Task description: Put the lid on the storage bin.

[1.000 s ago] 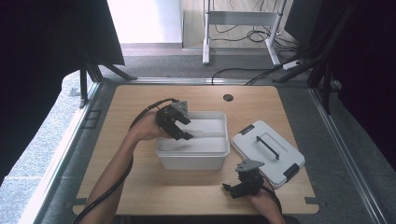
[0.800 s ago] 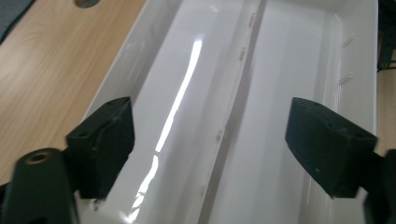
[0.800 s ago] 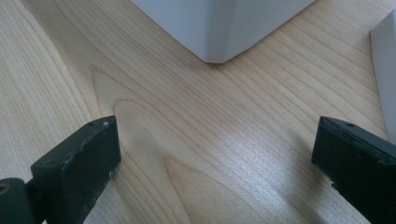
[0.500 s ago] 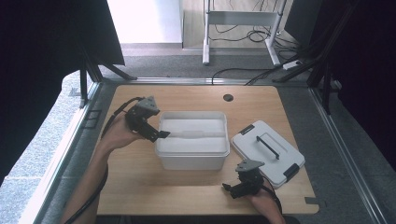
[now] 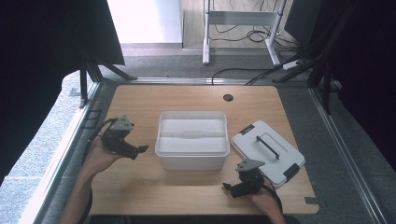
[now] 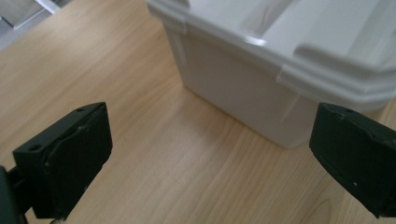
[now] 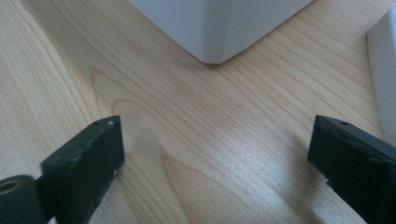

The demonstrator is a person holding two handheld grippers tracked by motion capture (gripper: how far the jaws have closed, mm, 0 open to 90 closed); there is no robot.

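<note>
Plainly, both pairs of jaws stand wide apart with nothing between them but bare wood. Ahead of the left gripper [image 5: 140, 150], just beyond its jaws, rises a corner of the white bin [image 6: 261, 70], close to the gripper yet not touching it. The right gripper [image 5: 229, 188] sits low near the front edge of the table [image 5: 187, 95], its jaws pointing toward the bin's near right bottom corner [image 7: 212, 32], which lies a little way off. From the high view the bin [image 5: 192, 139] stands open in the middle of the table, a white rectangular tub with a thick rolled rim and a pale interior. Its white lid [image 5: 267, 151], with a dark handle and dark latches, lies flat just right of the bin and beside the right gripper.
</note>
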